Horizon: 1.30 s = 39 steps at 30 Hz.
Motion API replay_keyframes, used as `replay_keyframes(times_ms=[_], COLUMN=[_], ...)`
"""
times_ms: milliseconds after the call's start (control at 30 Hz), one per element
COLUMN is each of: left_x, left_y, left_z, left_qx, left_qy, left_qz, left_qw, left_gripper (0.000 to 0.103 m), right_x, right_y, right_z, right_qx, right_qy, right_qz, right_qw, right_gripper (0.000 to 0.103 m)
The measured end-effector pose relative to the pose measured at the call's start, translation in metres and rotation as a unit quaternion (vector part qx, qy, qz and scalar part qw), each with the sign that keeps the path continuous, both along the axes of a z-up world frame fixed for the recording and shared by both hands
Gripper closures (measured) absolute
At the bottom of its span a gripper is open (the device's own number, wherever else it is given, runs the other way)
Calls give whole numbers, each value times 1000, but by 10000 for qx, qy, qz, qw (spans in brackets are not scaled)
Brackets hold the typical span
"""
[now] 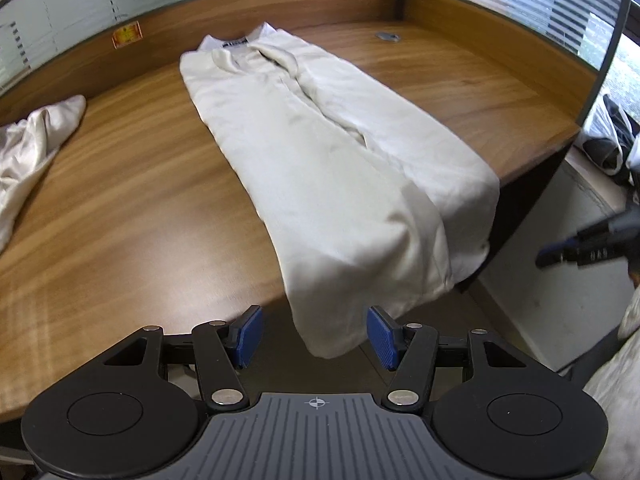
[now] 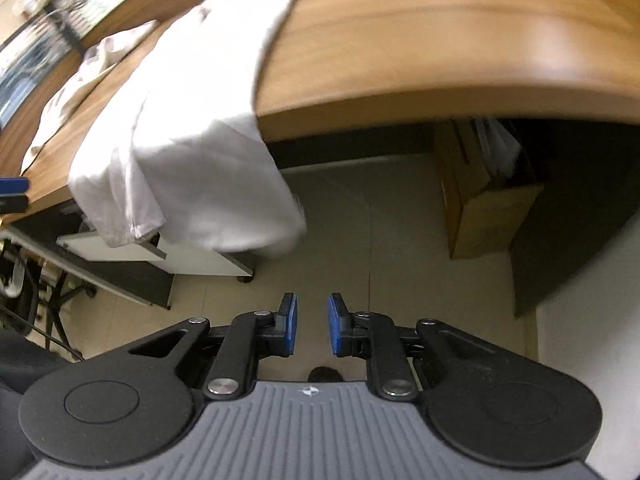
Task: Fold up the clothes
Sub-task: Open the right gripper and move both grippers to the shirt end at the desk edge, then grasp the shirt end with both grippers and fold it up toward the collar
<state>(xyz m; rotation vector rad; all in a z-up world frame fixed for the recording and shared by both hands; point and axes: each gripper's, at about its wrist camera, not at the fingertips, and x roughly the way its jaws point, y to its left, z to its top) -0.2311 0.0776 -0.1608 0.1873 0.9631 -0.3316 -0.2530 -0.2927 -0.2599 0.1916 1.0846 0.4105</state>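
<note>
Item: cream garment, lengthwise-folded on tabletop, hem overhanging at lower centre of frame; left claw open astride hem, right claw narrowly parted, empty; advised pinching both hem corners evenly.

Both wrist views downward, sharing garment

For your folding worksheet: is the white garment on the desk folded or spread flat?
Partly folded: white garment sides overlap lengthwise, hem overhanging the desk.

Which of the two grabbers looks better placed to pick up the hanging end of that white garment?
Left. The left gripper has the white garment hanging between its open pads; the right gripper faces bare floor.
</note>
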Motion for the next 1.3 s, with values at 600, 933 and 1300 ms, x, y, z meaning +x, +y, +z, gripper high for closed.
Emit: replay_keyframes(times_ms=[600, 933, 1300], left_x=[35, 53, 61], left_y=[13, 20, 23], left_z=[-71, -65, -2], left_qx=[-532, -1681, -1959], left_qy=[296, 644, 54], left_qz=[-215, 227, 9], left_qw=[9979, 9834, 9806], left_gripper=[42, 90, 97], right_x=[91, 109, 122], right_y=[47, 46, 22], right_z=[18, 14, 62], right_qx=[141, 985, 2125], right_qy=[-235, 82, -17], right_qz=[865, 717, 633], right_qw=[9959, 9925, 9751], right_gripper=[52, 89, 100])
